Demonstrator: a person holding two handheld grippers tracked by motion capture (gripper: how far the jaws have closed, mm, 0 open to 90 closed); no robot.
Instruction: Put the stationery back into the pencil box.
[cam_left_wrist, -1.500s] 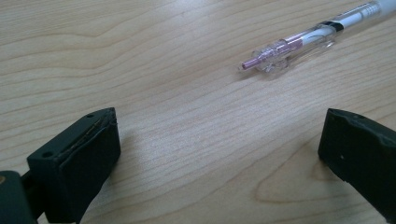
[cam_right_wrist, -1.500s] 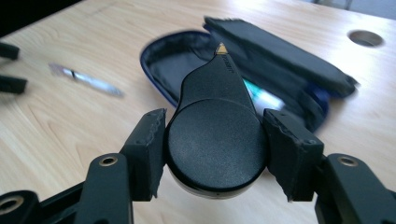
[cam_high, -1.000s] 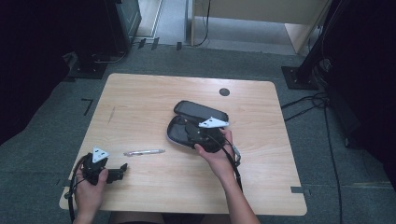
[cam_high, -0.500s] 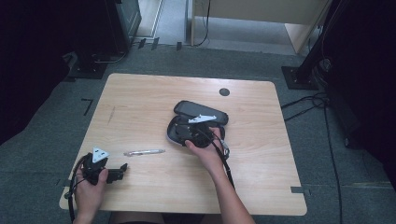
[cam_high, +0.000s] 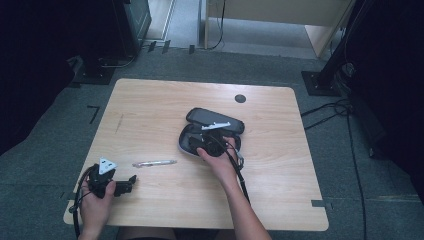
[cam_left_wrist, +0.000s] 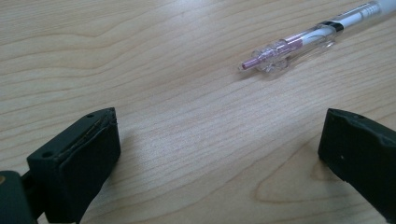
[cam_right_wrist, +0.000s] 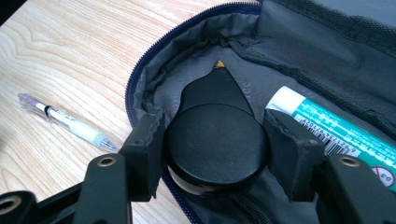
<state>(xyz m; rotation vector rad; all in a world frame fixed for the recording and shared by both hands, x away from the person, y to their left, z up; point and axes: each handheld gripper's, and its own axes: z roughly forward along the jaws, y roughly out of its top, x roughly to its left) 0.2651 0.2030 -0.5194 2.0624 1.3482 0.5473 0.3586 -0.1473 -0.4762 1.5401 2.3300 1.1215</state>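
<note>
Packing step in hand. Right gripper (cam_right_wrist: 212, 154) clamps a round black tape dispenser (cam_right_wrist: 215, 140) over the open pencil case (cam_high: 200, 116) near table centre. Left gripper (cam_left_wrist: 219, 163) gapes wide, empty, near the pen (cam_left_wrist: 308, 39) towards the front left corner. Next: lower, release inside.

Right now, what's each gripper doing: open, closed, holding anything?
Left gripper: open, nothing held, a pen lying ahead of it.
Right gripper: closed on a black round object over the open pouch.
</note>
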